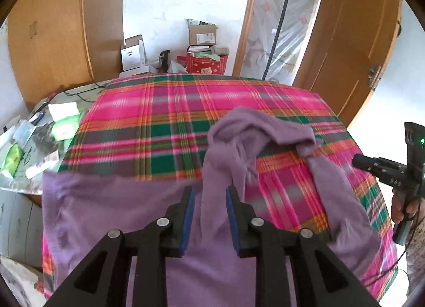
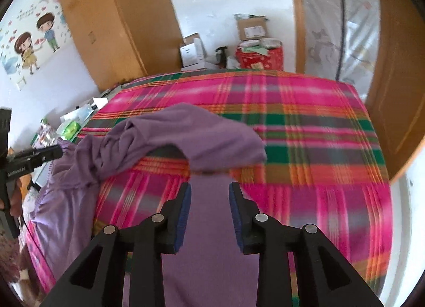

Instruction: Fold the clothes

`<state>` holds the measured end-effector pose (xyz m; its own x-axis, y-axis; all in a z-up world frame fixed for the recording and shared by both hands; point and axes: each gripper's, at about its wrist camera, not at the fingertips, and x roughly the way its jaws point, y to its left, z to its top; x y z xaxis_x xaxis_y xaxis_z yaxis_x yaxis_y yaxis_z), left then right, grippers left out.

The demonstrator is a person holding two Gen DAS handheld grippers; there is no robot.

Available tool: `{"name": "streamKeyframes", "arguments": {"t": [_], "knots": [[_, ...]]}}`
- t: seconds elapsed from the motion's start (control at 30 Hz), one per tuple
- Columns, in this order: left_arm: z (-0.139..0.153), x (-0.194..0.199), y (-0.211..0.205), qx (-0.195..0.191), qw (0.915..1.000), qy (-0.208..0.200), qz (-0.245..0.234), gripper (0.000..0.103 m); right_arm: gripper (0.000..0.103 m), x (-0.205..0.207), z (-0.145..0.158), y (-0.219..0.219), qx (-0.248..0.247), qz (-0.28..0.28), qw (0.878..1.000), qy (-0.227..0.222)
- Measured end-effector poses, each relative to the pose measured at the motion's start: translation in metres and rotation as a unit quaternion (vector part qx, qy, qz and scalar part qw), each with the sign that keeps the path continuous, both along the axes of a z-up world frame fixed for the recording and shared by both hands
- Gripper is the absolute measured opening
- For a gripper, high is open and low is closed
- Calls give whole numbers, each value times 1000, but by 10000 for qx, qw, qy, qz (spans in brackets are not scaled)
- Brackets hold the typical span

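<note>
Two tools: left tool [image 1: 209, 198] and right tool [image 2: 209, 195], black frames, blue pads, each partly open with cloth between the pads, not pinched.
Garment: purple garment [image 1: 239, 134], soft knit, crumpled mid-bed, spread flat nearer.
Bed: plaid blanket [image 1: 159, 121], pink, green, orange.
Containers: red bag [image 1: 205, 64] stuffed with papers; cardboard box [image 1: 202, 34], label unreadable.

A red patterned bag [image 1: 205, 64] and cardboard boxes [image 1: 202, 34] stand behind the plaid blanket [image 1: 164, 110].

Both wrist cams close, angled down, sharing plaid blanket [image 1: 164, 110], purple garment [image 2: 186, 131]
</note>
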<state>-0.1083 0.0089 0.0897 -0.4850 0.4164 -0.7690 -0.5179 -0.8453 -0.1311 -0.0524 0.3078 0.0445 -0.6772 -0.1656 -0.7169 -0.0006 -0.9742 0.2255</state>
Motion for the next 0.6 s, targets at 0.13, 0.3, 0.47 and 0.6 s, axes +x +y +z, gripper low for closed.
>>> {"name": "streamKeyframes", "arguments": {"t": [0.13,0.3,0.47,0.6], "knots": [[-6,31,-22,0,9998,-182,-45,25,31,47,4,-9,-126,51,9999,103],[-12,62,-49,-85,9996,-277,57,26,39,91,2,-18,-119,143,9998,43],[-33,86,-70,24,9982,-563,203,29,44,121,-15,-24,-97,214,9997,-106],[-55,99,-71,-8,9965,-796,273,30,44,121,-32,-24,-134,195,9996,-138]]}}
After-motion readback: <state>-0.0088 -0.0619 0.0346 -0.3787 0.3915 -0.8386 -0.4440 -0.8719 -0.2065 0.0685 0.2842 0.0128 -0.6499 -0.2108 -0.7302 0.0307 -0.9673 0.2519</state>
